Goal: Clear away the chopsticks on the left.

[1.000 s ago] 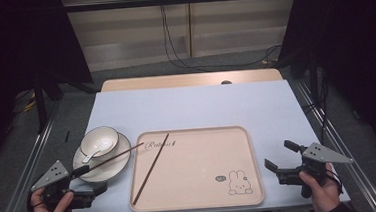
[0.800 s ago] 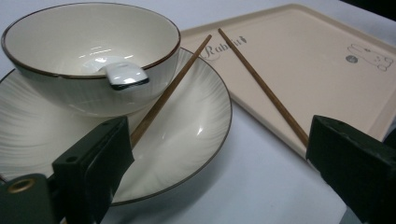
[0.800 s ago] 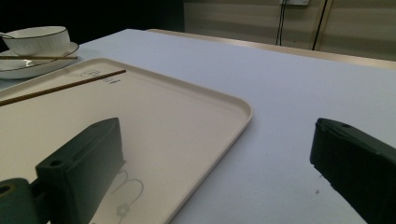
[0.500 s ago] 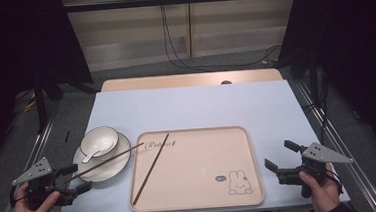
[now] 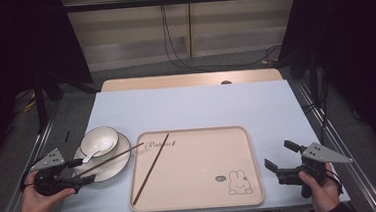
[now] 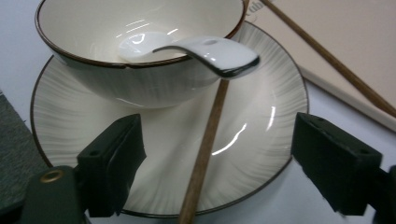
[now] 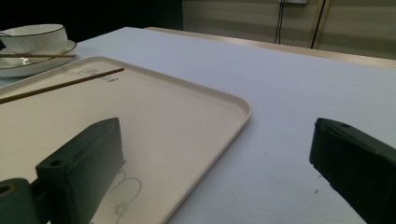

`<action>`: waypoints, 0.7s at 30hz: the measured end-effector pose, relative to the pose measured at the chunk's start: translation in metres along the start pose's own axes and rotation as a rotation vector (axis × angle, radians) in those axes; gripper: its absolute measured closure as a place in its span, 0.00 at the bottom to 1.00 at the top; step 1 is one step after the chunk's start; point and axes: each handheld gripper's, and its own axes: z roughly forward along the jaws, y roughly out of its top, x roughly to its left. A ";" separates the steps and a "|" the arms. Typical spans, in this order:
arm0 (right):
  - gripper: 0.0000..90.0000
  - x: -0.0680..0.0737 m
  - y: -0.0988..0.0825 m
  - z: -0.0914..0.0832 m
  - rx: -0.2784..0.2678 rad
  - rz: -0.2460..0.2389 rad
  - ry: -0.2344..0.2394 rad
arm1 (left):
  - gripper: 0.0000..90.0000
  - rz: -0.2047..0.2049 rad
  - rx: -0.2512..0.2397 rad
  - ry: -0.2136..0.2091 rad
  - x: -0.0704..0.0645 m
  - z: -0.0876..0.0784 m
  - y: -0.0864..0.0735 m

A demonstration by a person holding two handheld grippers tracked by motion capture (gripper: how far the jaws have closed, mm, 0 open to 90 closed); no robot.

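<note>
A white bowl (image 5: pixel 99 140) with a white spoon (image 6: pixel 205 49) in it stands on a ribbed plate (image 5: pixel 111 164) at the left. One brown chopstick (image 5: pixel 112 159) lies across the plate onto the beige tray (image 5: pixel 201 185). A second chopstick (image 5: pixel 151 167) lies on the tray. My left gripper (image 5: pixel 84 171) sits at the plate's near-left rim. In the left gripper view its jaws stand on either side of the first chopstick (image 6: pixel 205 149) without touching it; they have just been closing. My right gripper (image 5: pixel 278 155) rests open and empty by the tray's right edge.
The tray carries a rabbit drawing (image 5: pixel 239 182) near its front right corner. The table (image 5: pixel 196 108) is pale blue, with a wooden strip (image 5: pixel 189 80) at its back edge. Metal rails (image 5: pixel 322 121) run along both sides, and cables hang behind.
My left gripper drew leftward, then came in toward the plate's rim, and its jaws now flank the near end of the chopstick. The right gripper has not moved.
</note>
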 end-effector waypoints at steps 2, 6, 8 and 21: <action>0.03 0.000 0.000 0.000 -0.001 0.001 -0.001 | 0.27 0.016 -0.009 0.010 0.002 0.000 0.002; 0.03 0.000 0.000 0.000 0.000 0.003 0.002 | 0.50 0.017 0.037 0.014 0.003 0.007 0.006; 0.03 0.000 0.000 0.000 -0.001 0.001 -0.001 | 0.54 0.019 0.048 0.018 0.003 0.008 0.007; 0.03 0.000 0.000 0.000 0.000 0.002 0.001 | 0.80 0.003 0.114 -0.039 0.003 0.019 0.014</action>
